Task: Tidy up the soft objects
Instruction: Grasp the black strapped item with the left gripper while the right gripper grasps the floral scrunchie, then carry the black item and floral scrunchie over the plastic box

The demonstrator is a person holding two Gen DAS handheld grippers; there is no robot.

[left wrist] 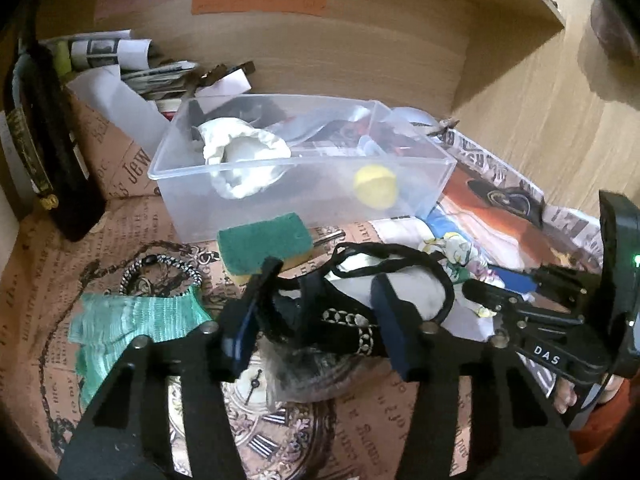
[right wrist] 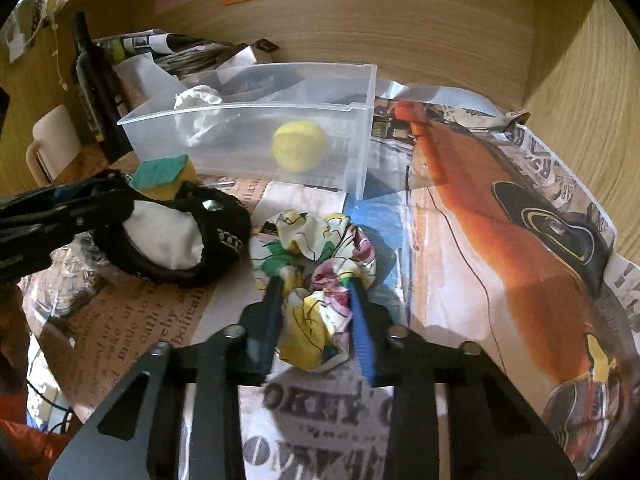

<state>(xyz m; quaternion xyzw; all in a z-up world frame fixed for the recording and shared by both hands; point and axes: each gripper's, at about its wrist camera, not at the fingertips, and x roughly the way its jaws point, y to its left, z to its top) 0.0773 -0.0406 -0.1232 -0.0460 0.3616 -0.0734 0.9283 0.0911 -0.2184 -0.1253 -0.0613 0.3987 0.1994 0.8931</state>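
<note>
The right hand-held gripper [right wrist: 316, 284] pinches the floral scrunchie [right wrist: 316, 264] just in front of the clear bin [right wrist: 248, 136]; the left hand-held gripper [left wrist: 326, 280] straddles a black headband [left wrist: 344, 328], unclenched. Loose fabric could slip free mid-lift.

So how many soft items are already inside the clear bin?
2: a white crumpled cloth toward the clear bin's left end, and a yellow ball right of it. Translucent walls may hide more.
</note>
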